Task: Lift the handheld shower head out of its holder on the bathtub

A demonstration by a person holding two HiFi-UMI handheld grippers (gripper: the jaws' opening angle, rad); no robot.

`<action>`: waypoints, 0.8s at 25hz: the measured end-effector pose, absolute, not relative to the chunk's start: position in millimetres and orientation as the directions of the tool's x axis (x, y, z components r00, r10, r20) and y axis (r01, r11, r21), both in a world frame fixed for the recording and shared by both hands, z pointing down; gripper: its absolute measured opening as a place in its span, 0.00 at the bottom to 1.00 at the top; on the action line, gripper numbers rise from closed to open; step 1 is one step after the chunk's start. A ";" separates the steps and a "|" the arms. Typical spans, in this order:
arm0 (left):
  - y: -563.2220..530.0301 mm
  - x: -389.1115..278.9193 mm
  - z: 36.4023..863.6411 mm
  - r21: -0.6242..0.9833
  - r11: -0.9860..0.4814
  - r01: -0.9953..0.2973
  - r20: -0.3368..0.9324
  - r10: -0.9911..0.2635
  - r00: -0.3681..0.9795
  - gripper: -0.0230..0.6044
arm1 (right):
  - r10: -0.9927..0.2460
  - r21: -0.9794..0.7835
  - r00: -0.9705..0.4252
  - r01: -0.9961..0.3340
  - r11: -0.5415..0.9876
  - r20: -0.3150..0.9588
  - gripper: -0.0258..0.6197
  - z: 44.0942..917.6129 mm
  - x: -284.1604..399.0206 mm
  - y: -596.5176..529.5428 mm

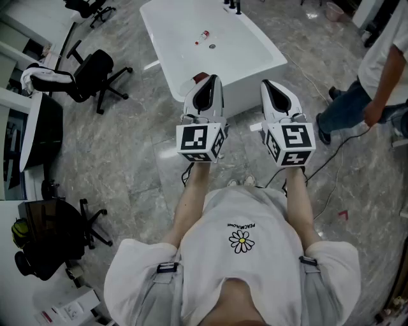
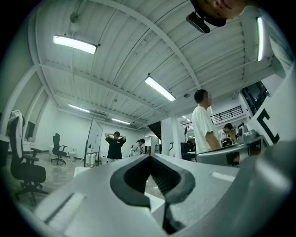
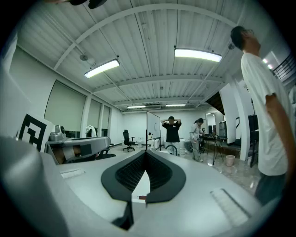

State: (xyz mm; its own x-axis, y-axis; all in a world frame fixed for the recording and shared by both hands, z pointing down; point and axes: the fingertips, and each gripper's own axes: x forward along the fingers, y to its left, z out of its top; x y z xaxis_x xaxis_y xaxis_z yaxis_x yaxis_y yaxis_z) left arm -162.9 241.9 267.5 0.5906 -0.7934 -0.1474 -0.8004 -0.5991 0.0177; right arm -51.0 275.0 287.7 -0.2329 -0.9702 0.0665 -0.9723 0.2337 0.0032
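A white bathtub stands on the grey marble floor straight ahead of me. Dark tap fittings sit on its far rim; I cannot make out which of them is the shower head. In the tub lie a small red and white item and the drain. My left gripper and right gripper are held side by side, roughly level, over the tub's near end. Both are shut with nothing between the jaws.
Black office chairs and a desk stand at the left. At the right a person stands close to the tub, with a cable on the floor. Further people stand across the room.
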 end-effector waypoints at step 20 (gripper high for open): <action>239.4 -130.6 272.1 0.021 -0.623 -0.782 -0.144 -0.776 0.614 0.04 | -0.934 -0.214 -0.358 -0.913 0.347 0.017 0.07 298.3 -14.0 271.9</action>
